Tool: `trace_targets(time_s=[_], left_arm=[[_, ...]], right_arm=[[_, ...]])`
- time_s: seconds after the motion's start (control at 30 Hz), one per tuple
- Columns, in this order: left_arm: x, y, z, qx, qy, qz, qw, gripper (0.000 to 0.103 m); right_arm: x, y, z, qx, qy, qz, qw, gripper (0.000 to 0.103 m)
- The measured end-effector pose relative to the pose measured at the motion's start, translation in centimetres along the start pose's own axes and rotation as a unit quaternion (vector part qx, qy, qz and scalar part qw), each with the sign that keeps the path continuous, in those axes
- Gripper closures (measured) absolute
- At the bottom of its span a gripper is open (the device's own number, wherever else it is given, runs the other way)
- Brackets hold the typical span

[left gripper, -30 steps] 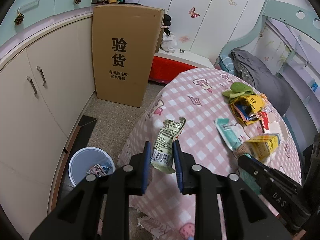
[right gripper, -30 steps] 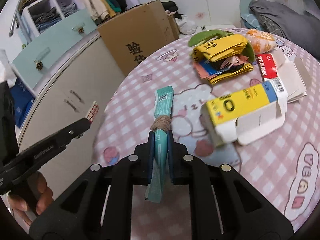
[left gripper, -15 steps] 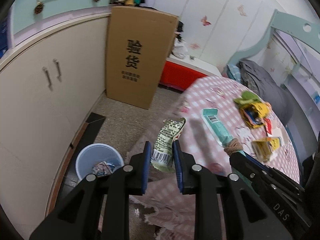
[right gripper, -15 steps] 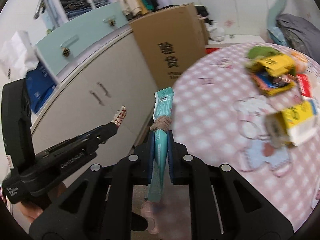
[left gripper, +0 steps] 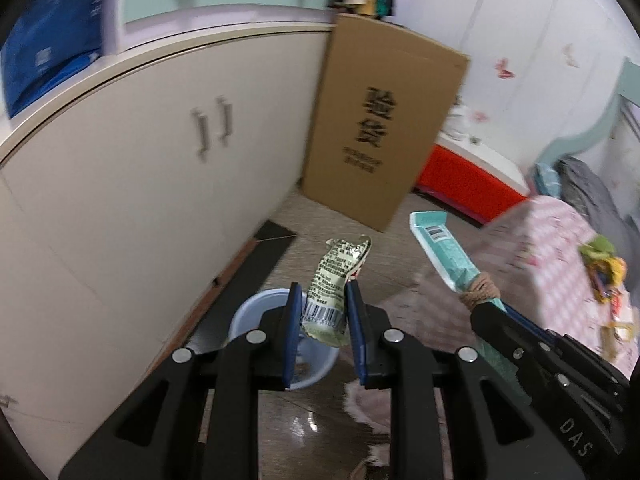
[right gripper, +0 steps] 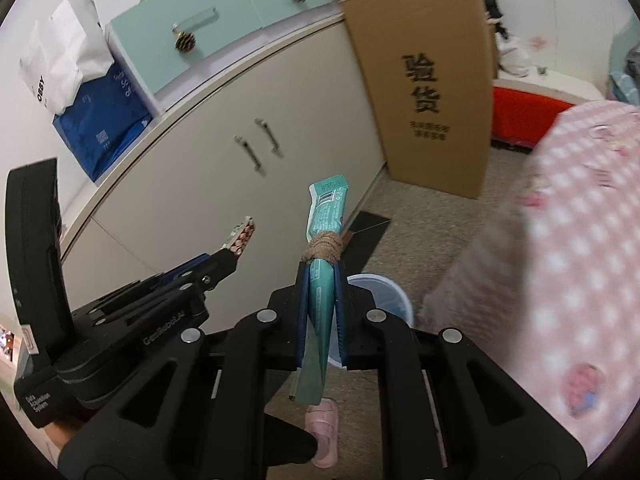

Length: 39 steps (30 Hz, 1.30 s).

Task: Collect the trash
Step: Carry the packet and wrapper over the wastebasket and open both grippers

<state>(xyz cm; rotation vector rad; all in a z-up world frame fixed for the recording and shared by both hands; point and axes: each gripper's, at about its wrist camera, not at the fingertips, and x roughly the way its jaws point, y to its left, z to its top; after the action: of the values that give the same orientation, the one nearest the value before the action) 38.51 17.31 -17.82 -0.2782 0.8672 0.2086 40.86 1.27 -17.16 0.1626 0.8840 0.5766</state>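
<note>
A pale blue bin [left gripper: 256,312] stands on the floor beside a long cream cabinet [left gripper: 140,184]. Just above the bin, the left gripper [left gripper: 323,308] is clamped on a crumpled green wrapper [left gripper: 336,280], its barcode end between the pads. To the right of the bin, the right gripper [right gripper: 321,276] pinches a teal packet [right gripper: 326,208] that has brown string wound around its middle, and its jaws are nearly closed. Beyond the bin, a tall cardboard box [left gripper: 384,128] leans at the cabinet's end. Right of the bin is a table [right gripper: 580,240] with a pink checked cloth.
</note>
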Motion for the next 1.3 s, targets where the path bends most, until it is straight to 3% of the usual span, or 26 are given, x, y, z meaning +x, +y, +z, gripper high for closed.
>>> trace_targets(time_s=[0.07, 0.1, 0.13, 0.17, 0.2, 0.5, 1.17, 1.23, 1.3], left_arm=[[0.5, 1.3, 0.2, -0.007, 0.002, 0.018, 0.9998, 0.081], [0.9, 2.0, 0.3, -0.010, 0.002, 0.031, 0.9995, 0.081], [1.3, 2.8, 0.5, -0.013, 0.003, 0.047, 0.9988, 0.081], [1.7, 3.4, 0.6, -0.015, 0.006, 0.055, 0.9983, 0.081], [2.1, 4.1, 0.7, -0.021, 0.012, 0.059, 0.9980, 0.081], [4.0, 5.5, 0.5, -0.026, 0.030, 0.068, 0.9969, 0.081], [4.6, 1.9, 1.5, -0.009, 0.020, 0.061, 0.9979, 0.078], [5.0, 1.8, 1.8, -0.020, 0.020, 0.059, 0.9979, 0.070], [5.8, 1.7, 2.0, -0.025, 0.041, 0.054, 0.9974, 0.034]], right_arm=[[1.7, 0.3, 0.3, 0.006, 0.003, 0.014, 1.000, 0.089], [3.0, 0.4, 0.5, 0.009, 0.009, 0.018, 1.000, 0.077], [4.3, 0.4, 0.6, 0.010, 0.019, 0.010, 1.000, 0.048], [4.9, 0.3, 0.6, 0.012, 0.023, 0.000, 1.000, 0.037], [5.5, 0.3, 0.5, 0.013, 0.023, -0.011, 1.000, 0.035], [6.1, 0.3, -0.6, 0.008, 0.029, -0.031, 0.999, 0.034], [0.2, -1.7, 0.2, 0.030, -0.064, -0.059, 0.996, 0.028], [0.1, -2.1, 0.2, 0.033, -0.062, -0.060, 0.996, 0.028], [0.1, -2.3, 0.2, 0.035, -0.062, -0.060, 0.996, 0.028]])
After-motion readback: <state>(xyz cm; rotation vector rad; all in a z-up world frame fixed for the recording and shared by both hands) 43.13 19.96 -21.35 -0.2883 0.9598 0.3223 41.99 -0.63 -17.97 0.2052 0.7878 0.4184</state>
